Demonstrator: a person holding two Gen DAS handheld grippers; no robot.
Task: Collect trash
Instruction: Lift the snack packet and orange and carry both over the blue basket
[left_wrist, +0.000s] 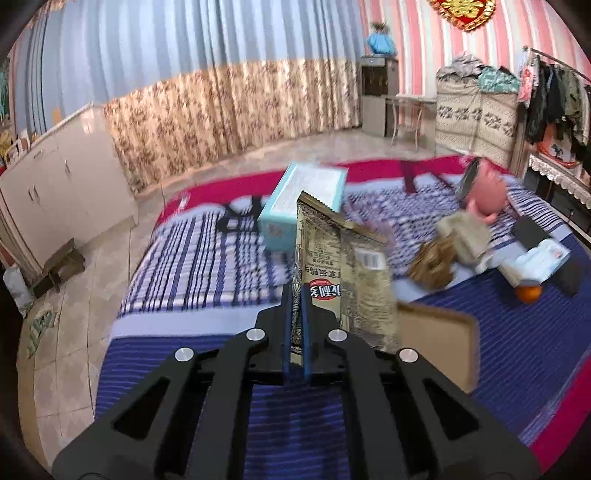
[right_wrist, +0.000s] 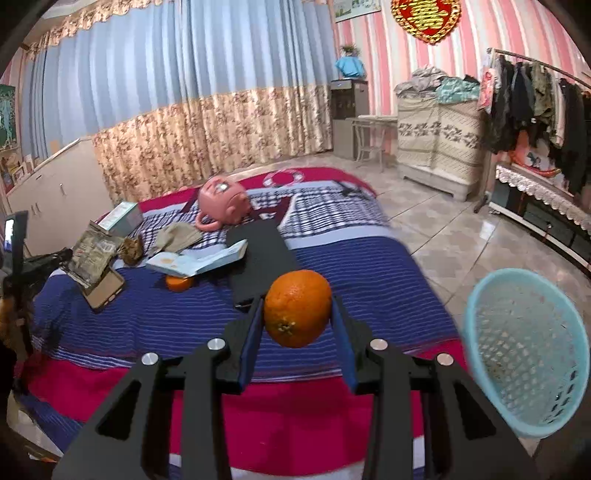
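In the left wrist view my left gripper (left_wrist: 296, 291) is shut on the lower edge of a beige snack wrapper (left_wrist: 343, 266) with a red label, which stands up above the blue striped bed (left_wrist: 184, 362). Below it lies a flat cardboard piece (left_wrist: 439, 339). In the right wrist view my right gripper (right_wrist: 297, 297) is shut on an orange (right_wrist: 297, 314), both pads pressing its sides, above the bed's near edge. A light blue mesh basket (right_wrist: 528, 350) is close at the right, off the bed. The same wrapper (right_wrist: 92, 254) shows at the far left there.
On the bed lie a teal tissue box (left_wrist: 303, 195), a pink round pot (right_wrist: 223, 201), a khaki cloth (right_wrist: 177, 236), a brown crumpled scrap (right_wrist: 133, 249), a white packet (right_wrist: 195, 262), a second orange (right_wrist: 179, 282) and a black flat slab (right_wrist: 258, 258). Tiled floor (right_wrist: 443, 229) surrounds the bed.
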